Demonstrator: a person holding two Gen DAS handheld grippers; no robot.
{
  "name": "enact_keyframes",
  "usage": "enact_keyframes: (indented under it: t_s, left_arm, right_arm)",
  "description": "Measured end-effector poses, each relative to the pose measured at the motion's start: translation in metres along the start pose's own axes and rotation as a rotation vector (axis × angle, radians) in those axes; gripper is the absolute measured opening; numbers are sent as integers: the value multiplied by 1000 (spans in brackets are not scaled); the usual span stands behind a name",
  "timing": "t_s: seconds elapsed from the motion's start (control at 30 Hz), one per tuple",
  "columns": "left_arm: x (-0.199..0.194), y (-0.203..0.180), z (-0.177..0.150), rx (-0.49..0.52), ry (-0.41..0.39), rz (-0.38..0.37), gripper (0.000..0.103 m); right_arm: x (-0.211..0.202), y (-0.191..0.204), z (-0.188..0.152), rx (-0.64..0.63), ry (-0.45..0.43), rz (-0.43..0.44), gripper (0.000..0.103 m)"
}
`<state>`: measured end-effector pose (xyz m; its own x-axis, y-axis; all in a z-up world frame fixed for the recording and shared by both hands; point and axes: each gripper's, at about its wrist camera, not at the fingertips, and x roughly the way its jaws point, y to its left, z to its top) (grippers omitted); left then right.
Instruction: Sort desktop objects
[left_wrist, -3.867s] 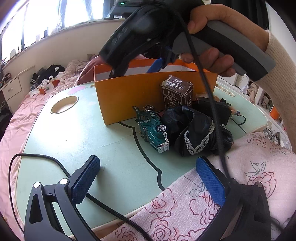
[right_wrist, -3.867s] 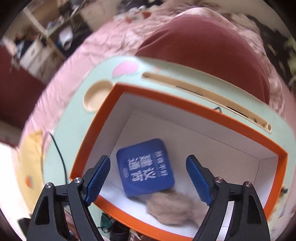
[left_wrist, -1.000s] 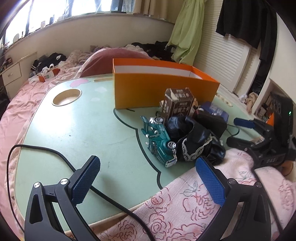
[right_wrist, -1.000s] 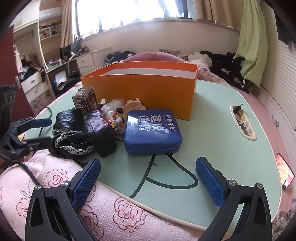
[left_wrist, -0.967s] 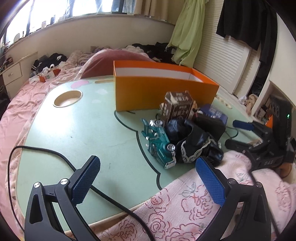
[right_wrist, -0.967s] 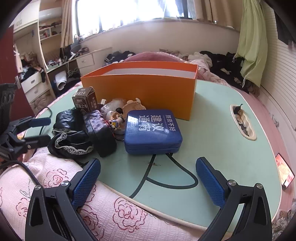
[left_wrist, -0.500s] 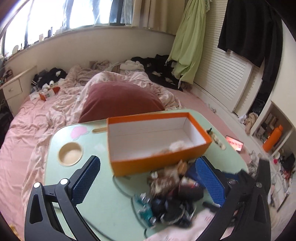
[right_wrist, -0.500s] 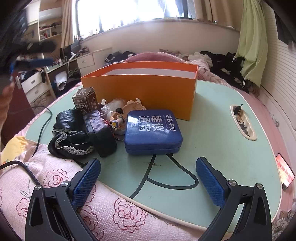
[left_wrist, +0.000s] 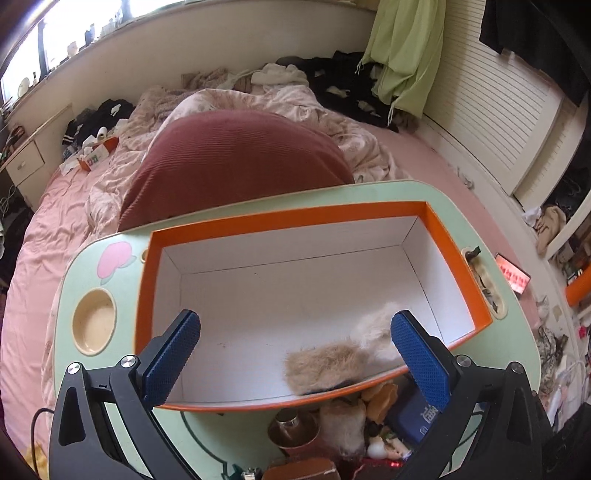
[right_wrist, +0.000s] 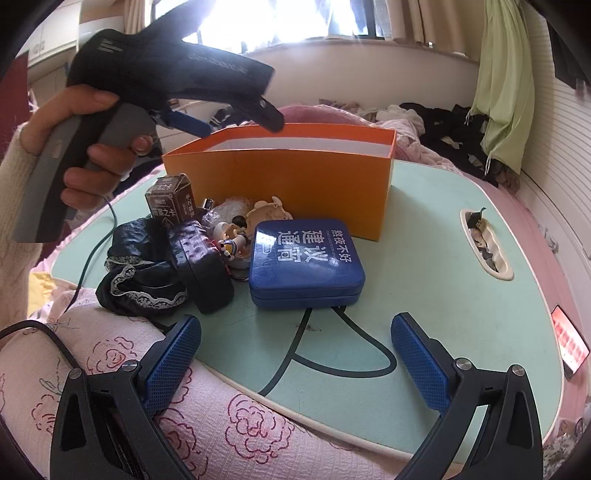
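From the left wrist view, the left hand-held gripper (left_wrist: 295, 354) is up high, looking down into the orange box (left_wrist: 458, 258). Its two blue fingers (left_wrist: 171, 354) are wide apart and hold nothing. The box sits on the green tabletop (left_wrist: 469, 206). Its inside is white, and a fluffy tan fur piece (left_wrist: 325, 367) lies near the front wall, with a paler fluffy piece (left_wrist: 373, 325) just beside it. A round cup hole (left_wrist: 94, 319) is in the tabletop to the left of the box. A dark red pillow (left_wrist: 236, 166) lies on the pink bed behind the tabletop. In front of the box there is a jumble of small things — some of it blurry.

From the right wrist view, the right hand-held gripper (right_wrist: 295, 362) is low, over a pink flowered blanket (right_wrist: 221, 424). Its fingers are wide apart too, and empty. The left hand (right_wrist: 85, 151) holds the other gripper up over the left end of the box. In front of the box, on the tabletop, lie a blue tin (right_wrist: 306, 262), a small brown carton (right_wrist: 171, 199), a black pouch (right_wrist: 201, 262), a black lacy cloth (right_wrist: 144, 273) and little toy figures (right_wrist: 236, 236) — all close together.
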<state>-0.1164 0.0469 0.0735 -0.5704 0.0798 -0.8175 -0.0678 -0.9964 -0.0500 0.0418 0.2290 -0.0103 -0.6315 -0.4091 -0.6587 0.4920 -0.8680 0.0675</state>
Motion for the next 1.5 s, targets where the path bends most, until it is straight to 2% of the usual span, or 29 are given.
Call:
enact_keyframes:
  t_s: [0.27,0.37,0.5,0.57,0.63,0.7,0.83,0.9,1.0,1.07,1.1,1.17,1.33,1.5]
  left_arm:
    - [6,-11,2,36,26,4,103]
    - [9,-12,3,37,46,-18,102]
    - [12,-14,14,29,96,-85,94]
    - [16,-21,24,55,143,-150,91]
    - [22,-29,32,69,200,-235,72]
    - [29,-36,36,77,250,-274,66]
    - [42,-53,38,110,308,-282,65]
    - [48,-59,37,120,338,-303,58]
    - [60,-60,32,126,376,-269,56]
    - [72,-58,28,119,413,-254,49]
    - [71,-58,29,127,389,-254,48]
    - [69,-58,28,136,394,-264,46]
    - [60,-56,26,166,380,-295,23]
    - [58,-49,22,162,364,-329,19]
  right_arm:
    - [1,0,0,0,0,1,103]
    - [1,0,0,0,-1,1,103]
    - [1,0,0,-1,-1,1,103]
    - [1,0,0,0,-1,1,103]
    - [1,0,0,0,-1,1,103]
    - [1,0,-1,-1,-1,2,103]
    - [2,-1,-1,-1,-1,2,103]
    - [2,-1,-1,-1,-2,2,103]
    - [2,-1,-1,-1,-2,3,103]
    - [2,-1,-1,-1,-2,3,103]
    - [3,-2,-1,1,0,4,103]
    - [3,-1,0,3,-1,7,103]
    - [4,1,2,2,-1,6,103]
    - [4,1,2,2,-2,7,103]
